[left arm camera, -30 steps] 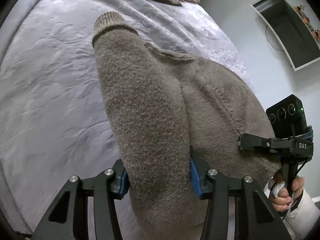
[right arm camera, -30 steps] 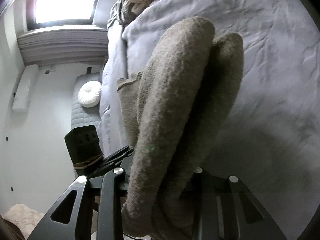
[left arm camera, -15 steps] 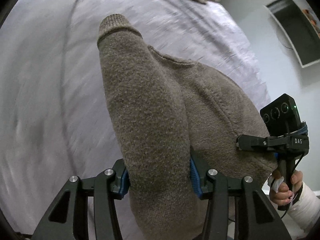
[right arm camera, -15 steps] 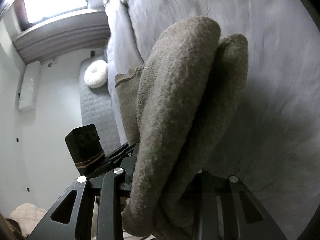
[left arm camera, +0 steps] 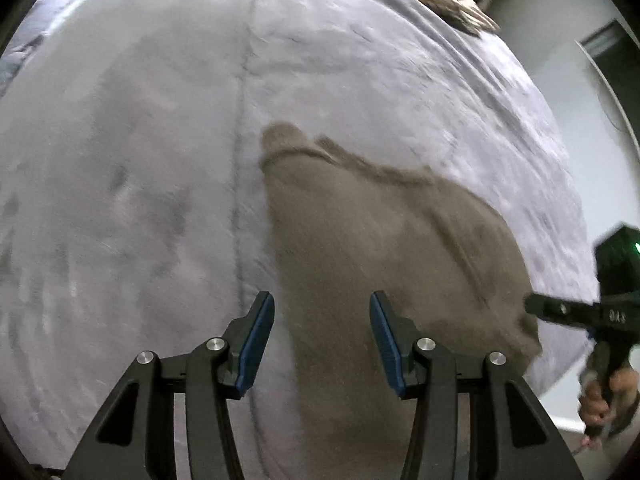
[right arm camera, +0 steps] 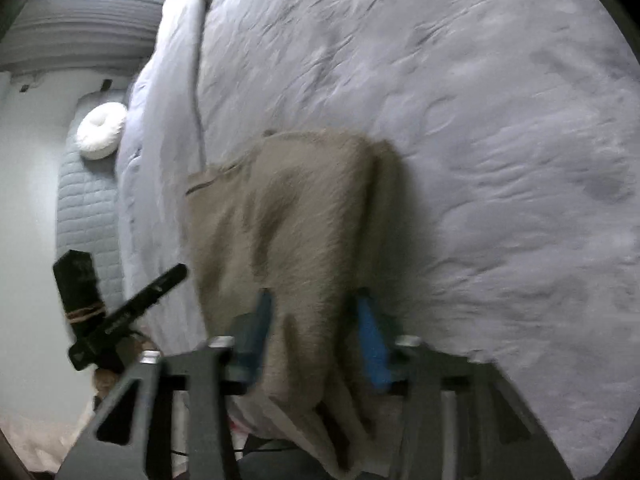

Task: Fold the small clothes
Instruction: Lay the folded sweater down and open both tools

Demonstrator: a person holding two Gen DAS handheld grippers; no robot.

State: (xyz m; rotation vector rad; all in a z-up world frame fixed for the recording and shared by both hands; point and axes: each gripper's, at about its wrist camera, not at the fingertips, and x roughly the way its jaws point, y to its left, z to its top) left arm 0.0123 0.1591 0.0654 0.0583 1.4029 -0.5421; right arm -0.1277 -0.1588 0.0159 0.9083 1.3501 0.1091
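Left gripper (left arm camera: 322, 334) spread apart above fuzzy taupe knit sweater (left arm camera: 384, 248) on lilac bedspread (left arm camera: 120, 160); right gripper (right arm camera: 316, 332) likewise apart.

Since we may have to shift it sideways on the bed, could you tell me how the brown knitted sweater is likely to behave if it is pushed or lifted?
The sweater looks thick and soft, so it would probably sag if lifted. Its fuzzy knit on the wrinkled bedspread would likely grip and bunch, not slide. Where it drapes between the right claw fingers, it appears floppy, so the fold may open.
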